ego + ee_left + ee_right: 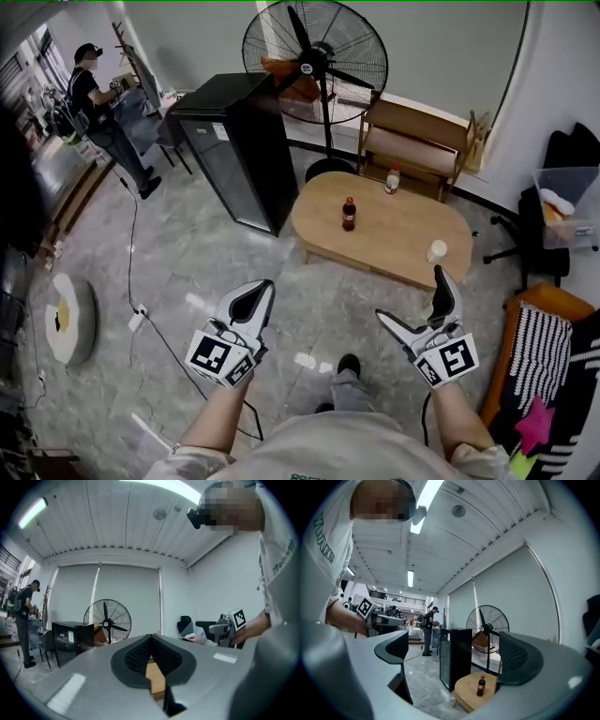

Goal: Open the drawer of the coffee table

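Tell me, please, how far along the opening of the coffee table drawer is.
Nothing looks done: the coffee table stands apart from both grippers, and no drawer shows in any view. In hand, nothing: the left gripper has its tongs together and empty, the right gripper has them apart and empty. Left: approach, find the drawer, grip it and pull.

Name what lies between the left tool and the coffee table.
Only bare floor separates the left tool from the coffee table, as the head view shows.
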### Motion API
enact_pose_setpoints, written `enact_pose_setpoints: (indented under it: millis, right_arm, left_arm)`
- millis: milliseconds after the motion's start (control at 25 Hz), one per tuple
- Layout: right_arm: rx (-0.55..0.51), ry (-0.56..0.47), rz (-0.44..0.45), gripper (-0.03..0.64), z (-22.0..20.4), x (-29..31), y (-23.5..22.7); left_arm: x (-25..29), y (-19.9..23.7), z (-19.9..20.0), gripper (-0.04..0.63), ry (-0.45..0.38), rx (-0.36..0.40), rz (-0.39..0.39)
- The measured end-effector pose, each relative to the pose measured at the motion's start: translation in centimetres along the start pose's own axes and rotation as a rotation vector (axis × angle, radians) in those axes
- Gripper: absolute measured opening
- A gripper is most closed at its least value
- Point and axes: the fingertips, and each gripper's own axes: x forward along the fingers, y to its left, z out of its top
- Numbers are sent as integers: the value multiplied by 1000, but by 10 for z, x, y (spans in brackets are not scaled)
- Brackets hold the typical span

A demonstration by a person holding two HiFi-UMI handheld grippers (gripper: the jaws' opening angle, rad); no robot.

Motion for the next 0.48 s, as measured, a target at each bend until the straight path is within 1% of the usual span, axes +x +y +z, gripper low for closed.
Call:
enact_pose_setpoints:
  millis: [200,320,480]
  right_arm:
    - [14,1,53,589,-3,46,-34]
    - [18,5,82,589,-3,69,-49]
    - [34,21,110,589,-12,94,-59]
  left_arm:
    - [52,24,9,-2,1,21,25]
    - [71,38,14,-1,3,23,51]
    - [87,54,7,-1,30,13,73]
